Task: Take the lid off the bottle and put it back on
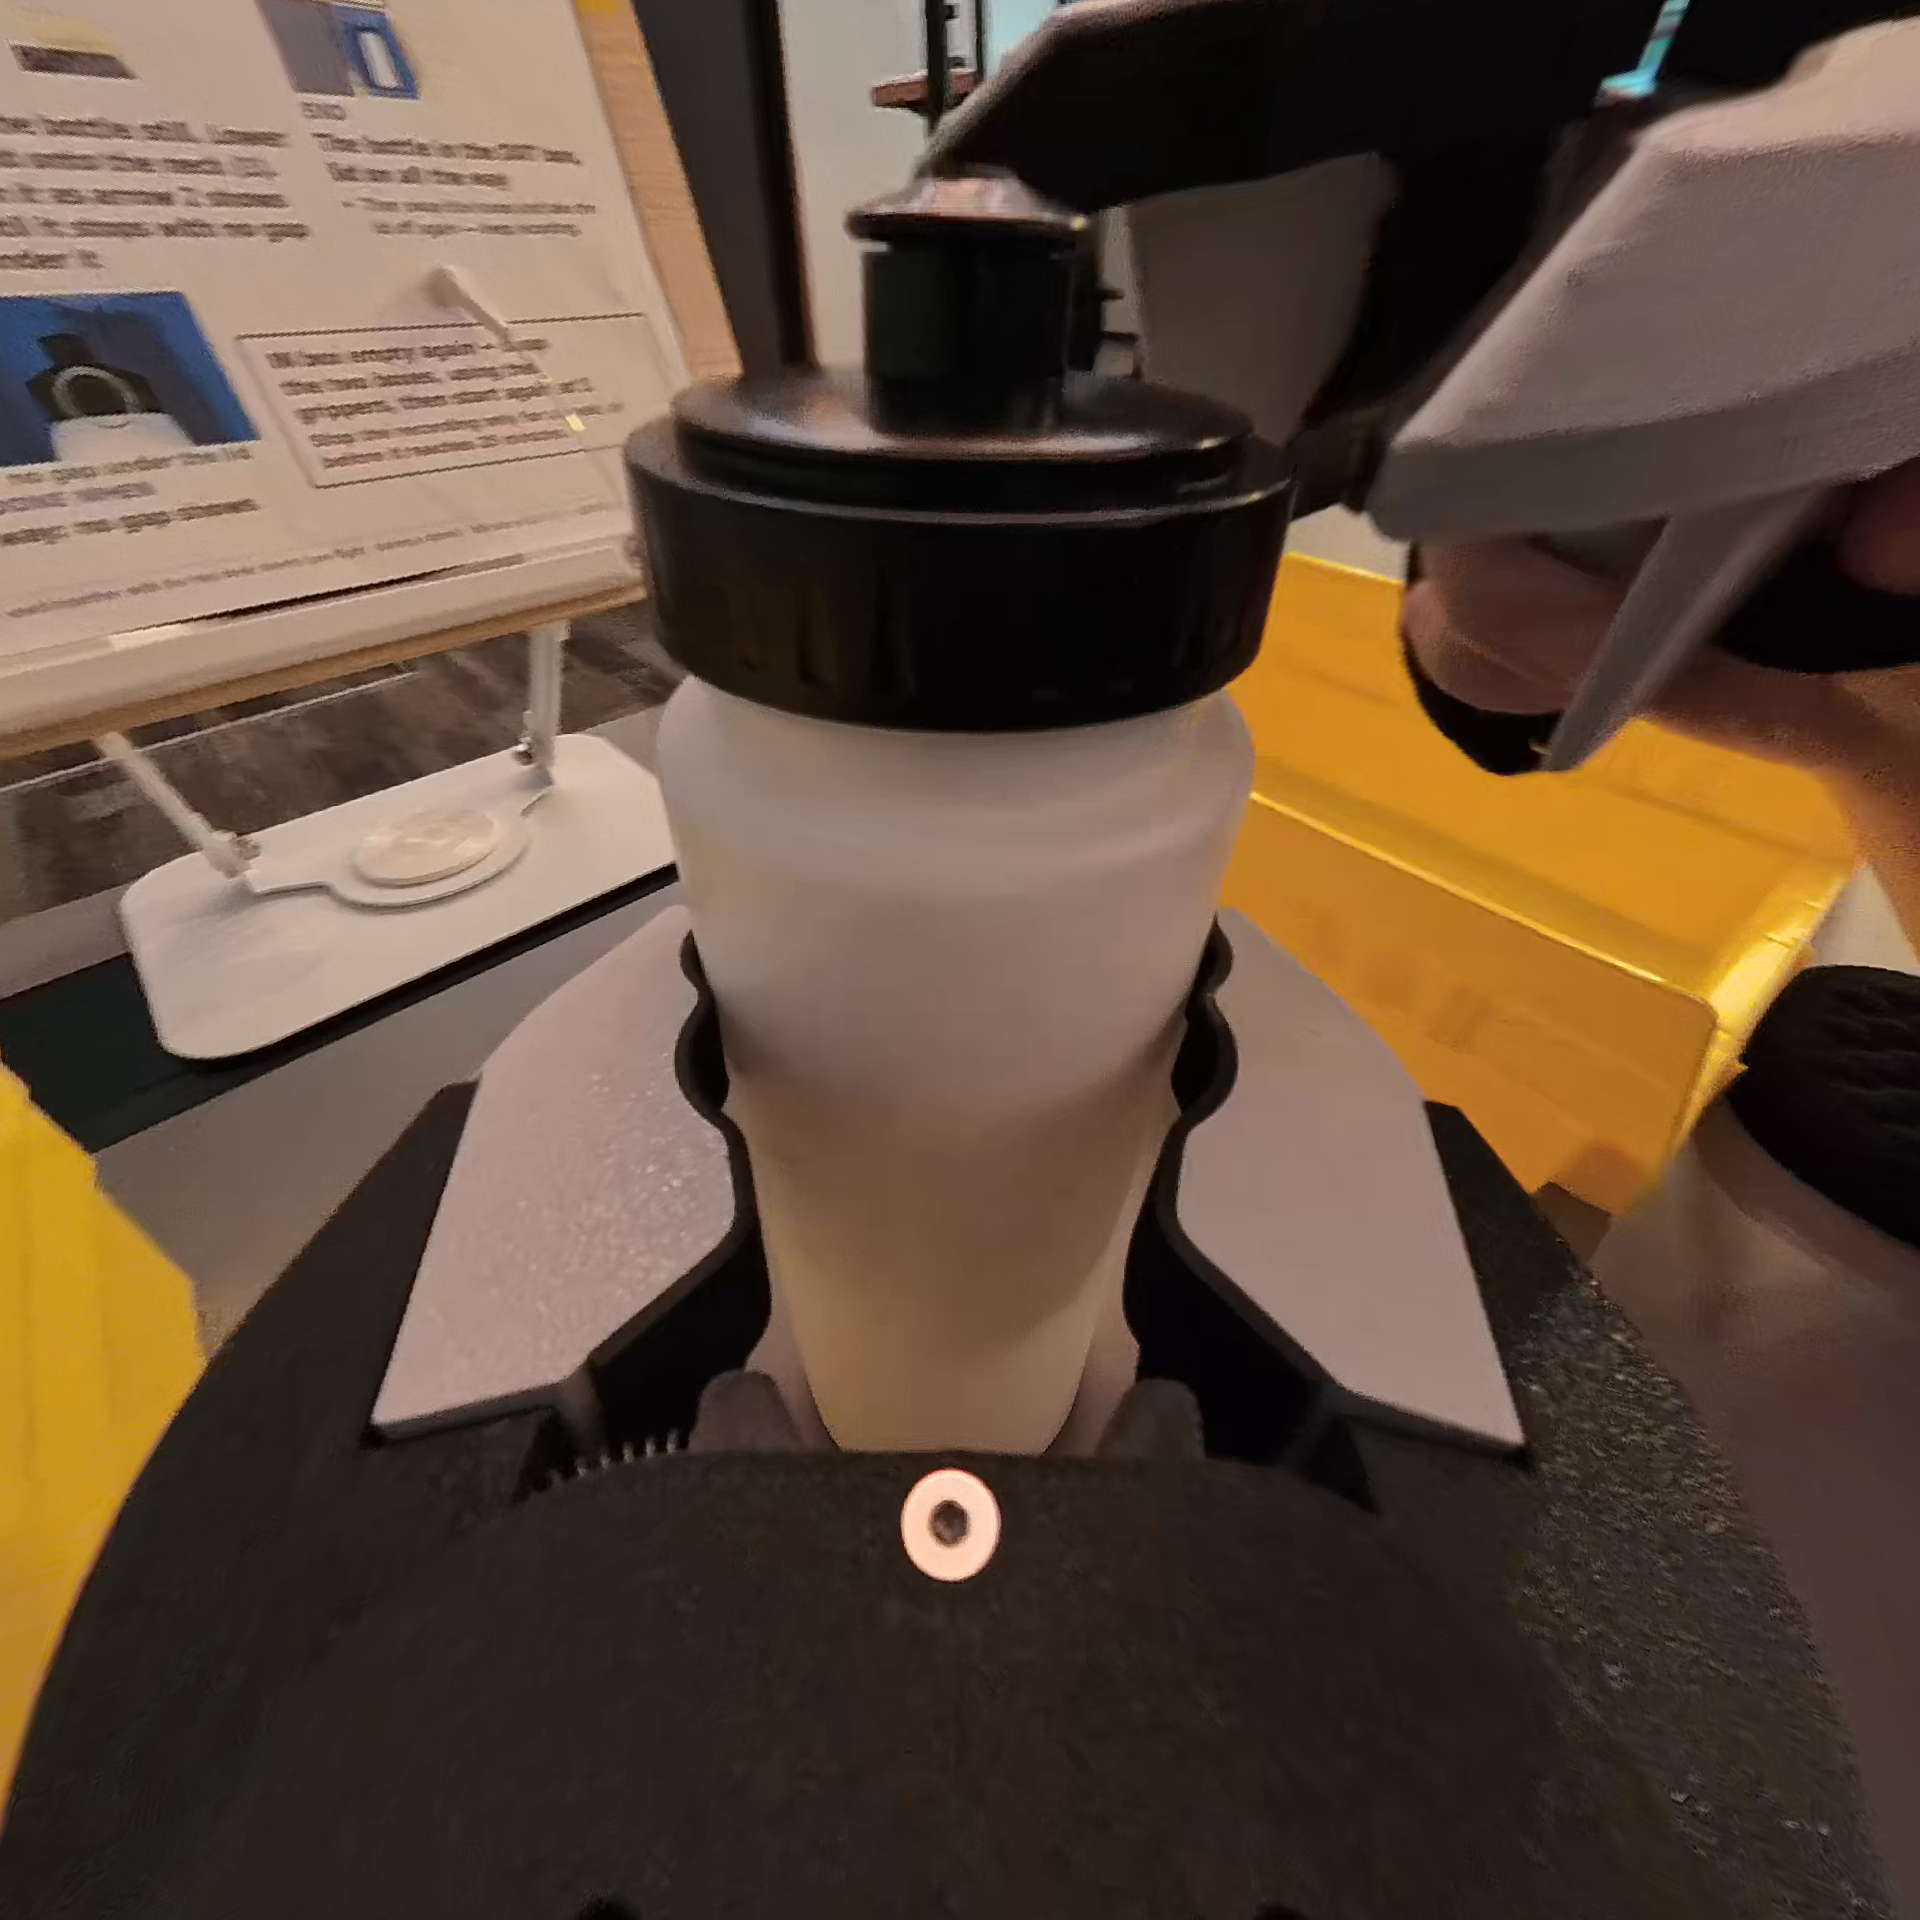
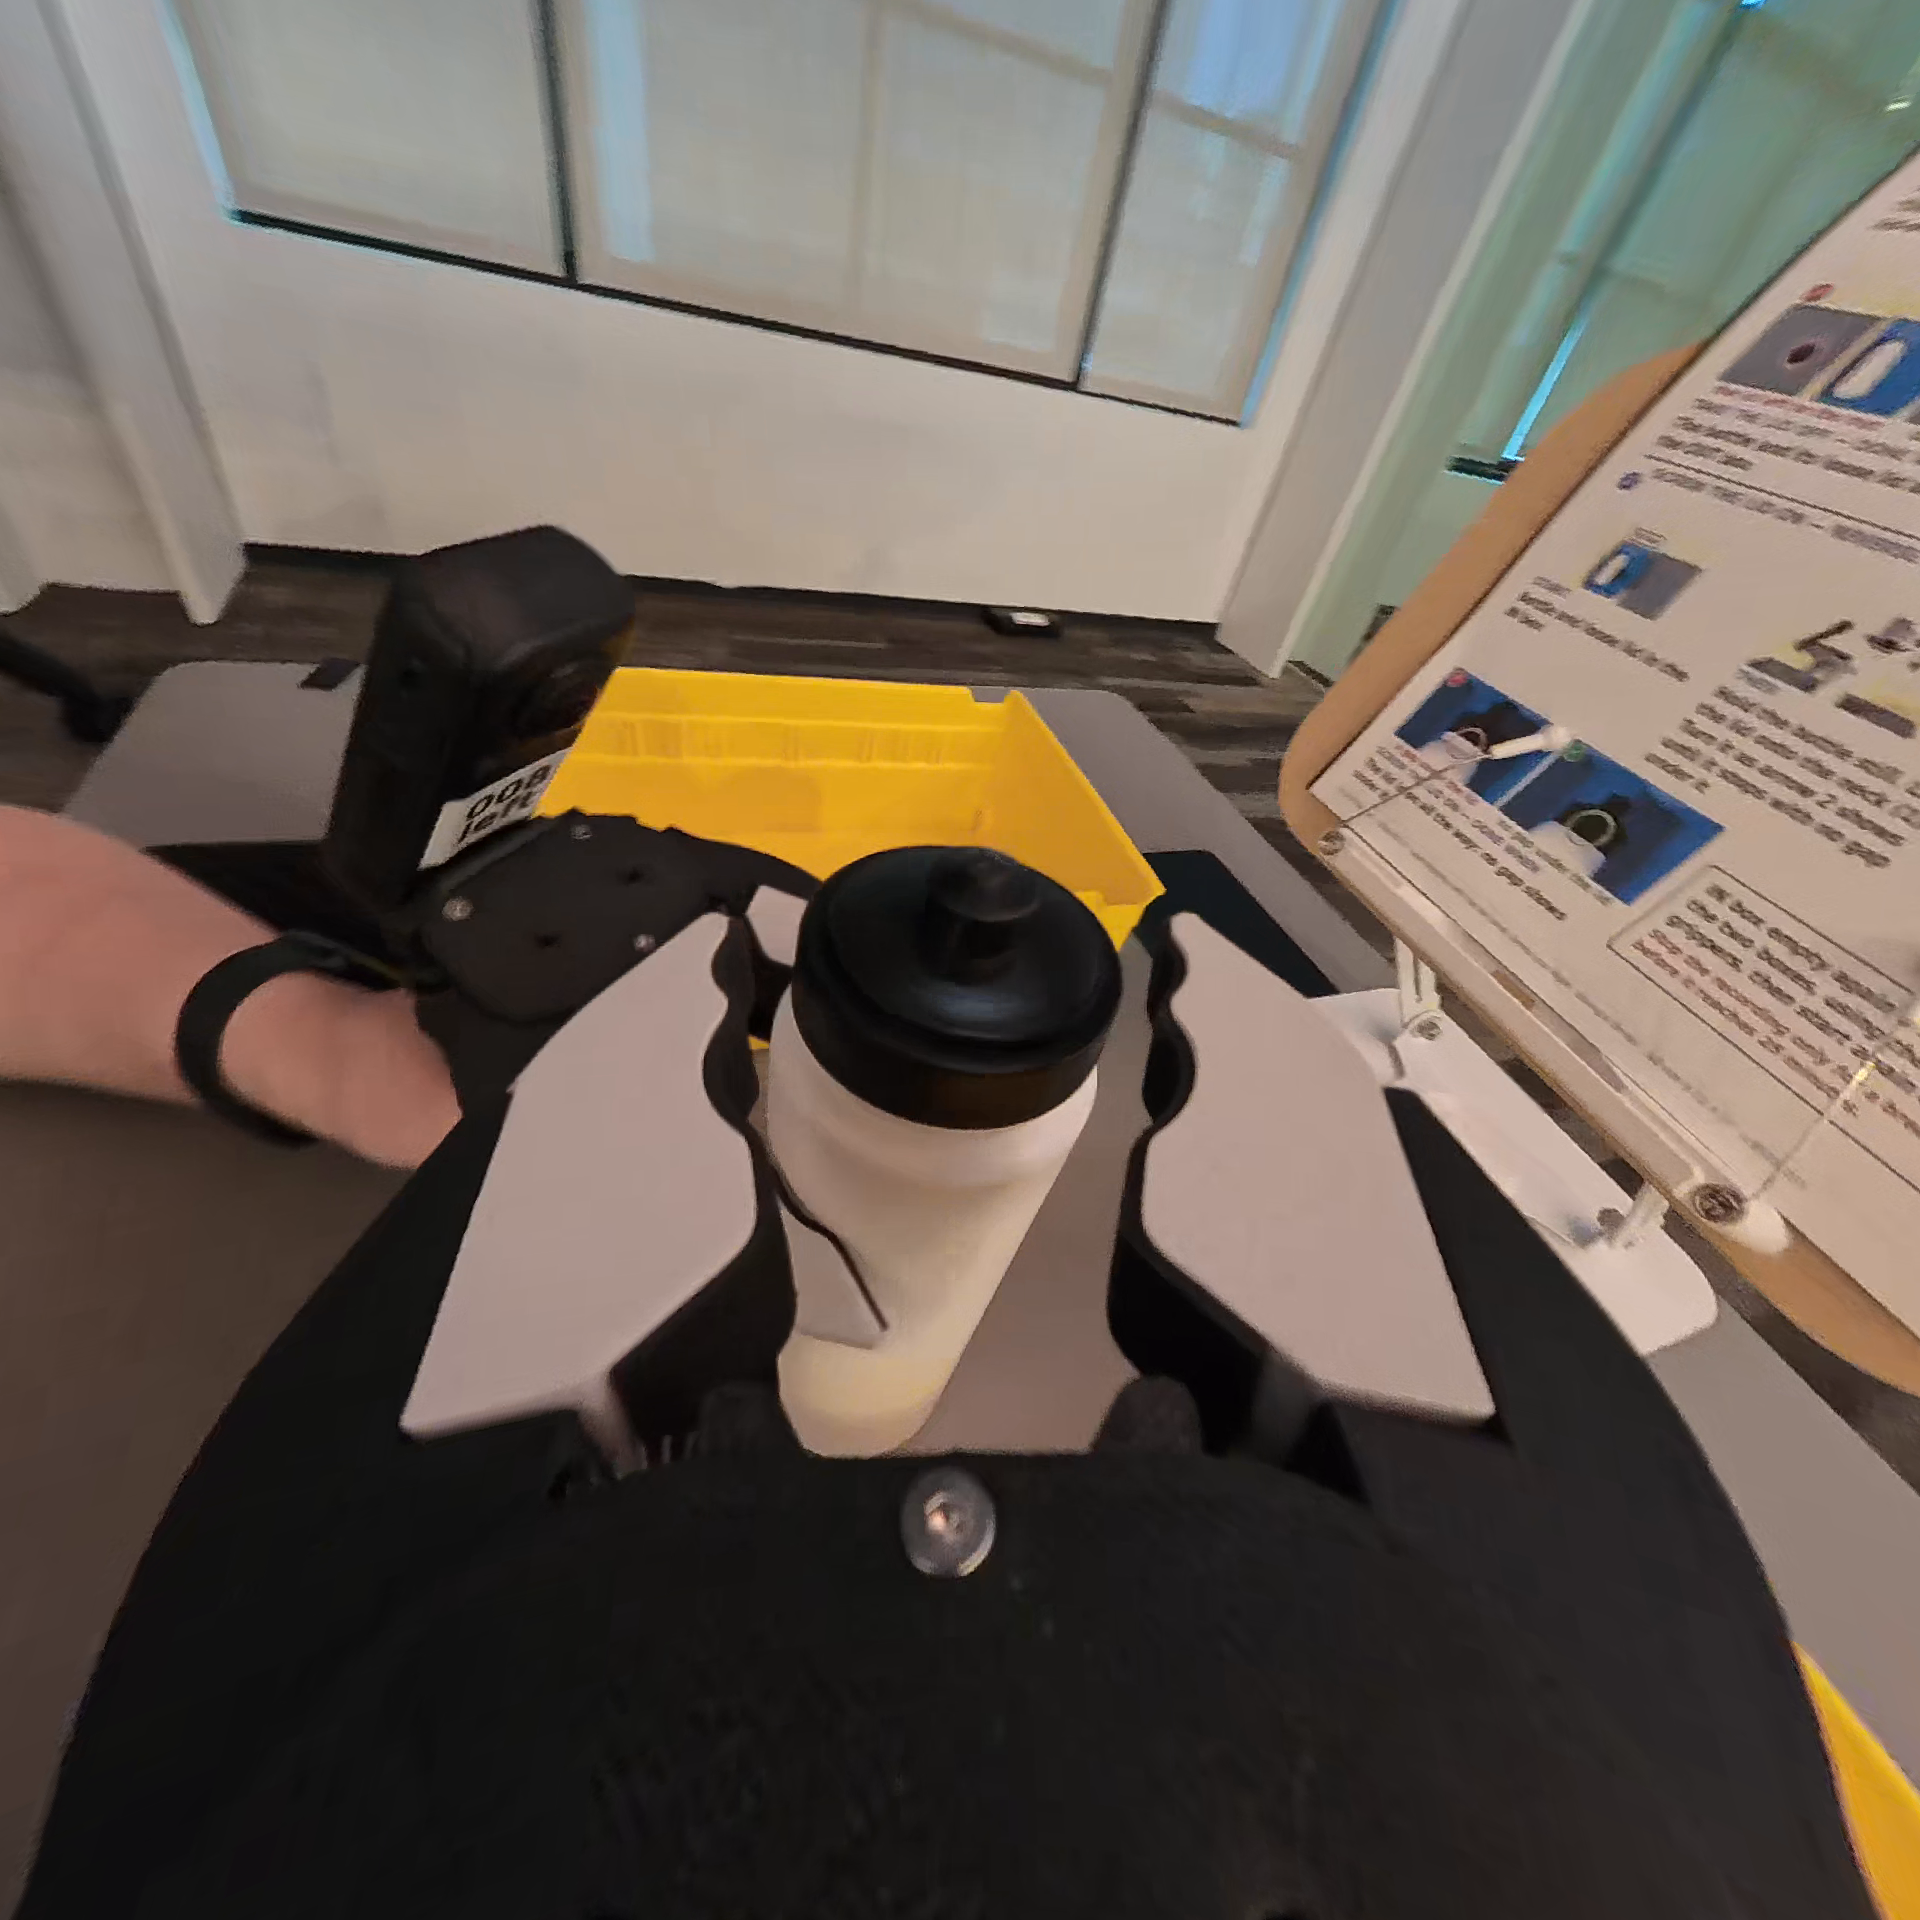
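the left gripper [image 1: 951,1049] is clamped on the body of the white bottle [image 1: 951,935], its black lid [image 1: 956,582] screwed on, while the right gripper [image 2: 951,1039] hangs spread wide around the lid with gaps each side, a yellow bin [image 2: 831,769] behind, and a printed instruction sheet [image 2: 1704,790] on a stand to the right.

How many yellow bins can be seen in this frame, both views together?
2, possibly more out of frame. One yellow bin sits behind the bottle on the table. A second yellow bin shows only as a corner at the left wrist view's left edge.
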A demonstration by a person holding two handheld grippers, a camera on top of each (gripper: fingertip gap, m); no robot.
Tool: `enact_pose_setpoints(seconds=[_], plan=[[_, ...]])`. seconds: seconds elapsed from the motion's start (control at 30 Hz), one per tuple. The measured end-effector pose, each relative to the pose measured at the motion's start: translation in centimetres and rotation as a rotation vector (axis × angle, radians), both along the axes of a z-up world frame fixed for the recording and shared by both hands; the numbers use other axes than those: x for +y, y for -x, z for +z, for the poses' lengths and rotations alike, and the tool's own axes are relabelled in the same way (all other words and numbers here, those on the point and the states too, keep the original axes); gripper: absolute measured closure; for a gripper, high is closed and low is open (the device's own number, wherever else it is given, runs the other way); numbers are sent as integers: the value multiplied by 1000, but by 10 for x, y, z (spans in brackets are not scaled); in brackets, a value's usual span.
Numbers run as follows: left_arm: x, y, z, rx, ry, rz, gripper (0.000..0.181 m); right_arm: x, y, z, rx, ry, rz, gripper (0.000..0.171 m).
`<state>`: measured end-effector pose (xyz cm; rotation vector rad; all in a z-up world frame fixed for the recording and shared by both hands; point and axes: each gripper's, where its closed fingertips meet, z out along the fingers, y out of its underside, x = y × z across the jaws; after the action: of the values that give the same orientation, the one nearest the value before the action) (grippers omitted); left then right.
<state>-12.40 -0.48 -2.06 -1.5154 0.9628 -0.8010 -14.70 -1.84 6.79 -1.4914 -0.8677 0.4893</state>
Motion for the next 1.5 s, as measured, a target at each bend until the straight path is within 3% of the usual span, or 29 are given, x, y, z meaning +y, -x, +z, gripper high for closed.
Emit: enact_pose_setpoints(seconds=[0.2, 0.37, 0.53, 0.73, 0.9, 1.03, 1.13, 1.33, 1.5], plan=[[-14, -9, 0, -8, 1, -107, 95, -8, -8, -11, 1, 84, 151, 93], [-17, -10, 0, 2, -8, -108, 95, -8, -5, -10, 61, 118, 182, 105], [-11, -6, -1, 4, 17, -54, 95, -2, -2, -10, 56, 118, 109, 105], [2, 5, -2, 21, 41, 61, 95, 10, 8, -9, 114, 68, -102, 109], [2, 5, -2, 27, 45, 51, 95, 11, 8, -9, 110, 69, -180, 109], [-11, -2, 5, -3, 163, -104, 96, 9, -2, 0, 114, 91, -108, 94], [-20, -2, 19, -79, 274, -207, 96, 4, -21, 21, 213, 107, -43, 94], [-51, 3, 42, -39, 433, -441, 96, -11, -46, 49, 428, 198, 142, 95], [-86, 4, 60, -68, 555, -630, 96, -31, -29, 46, 414, 265, 329, 94]])
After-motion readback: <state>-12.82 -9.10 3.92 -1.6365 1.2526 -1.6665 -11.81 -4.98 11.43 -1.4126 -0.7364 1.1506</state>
